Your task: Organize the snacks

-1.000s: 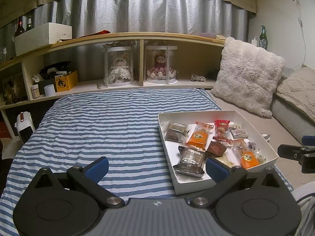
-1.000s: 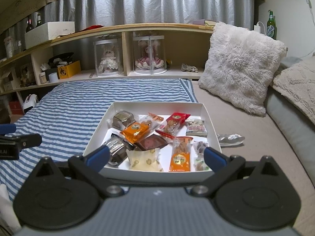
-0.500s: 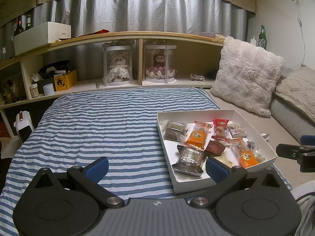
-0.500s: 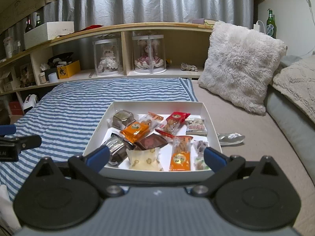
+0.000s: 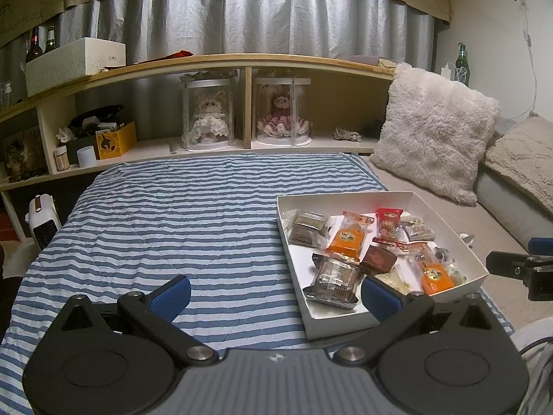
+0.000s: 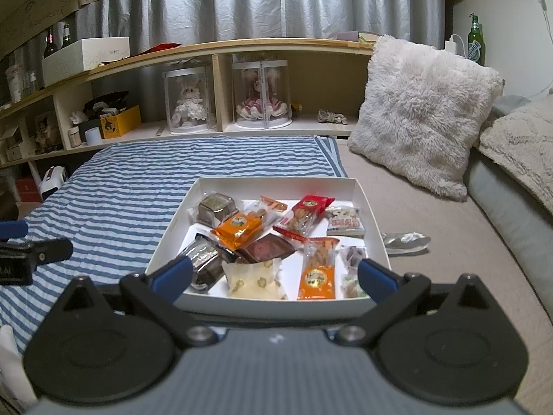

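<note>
1. Both grippers, left gripper (image 5: 274, 294) and right gripper (image 6: 274, 273), hang wide open and empty, short of the white box (image 6: 276, 183).
2. Snacks (image 6: 238, 230) overlap inside it; a pinch might catch two slippery wrappers.
3. Foil wrapper (image 6: 408, 240) outside risks being overlooked.

Home, bedroom. Bed w/ blue-white striped cover (image 5: 193, 214) straight ahead of left gripper (image 5: 274, 294). Fluffy pillow (image 5: 433, 131) ahead-right, knit cushion (image 5: 522, 159) further right. Wooden shelf headboard (image 5: 221, 60) beyond bed: dolls in clear cases (image 5: 207, 114), yellow box (image 5: 115, 140), white box (image 5: 74, 64) on top, bottles (image 5: 41, 43) far left. Grey curtain (image 5: 242, 14) behind. Small heater (image 5: 41, 223) on floor, left of bed.
</note>
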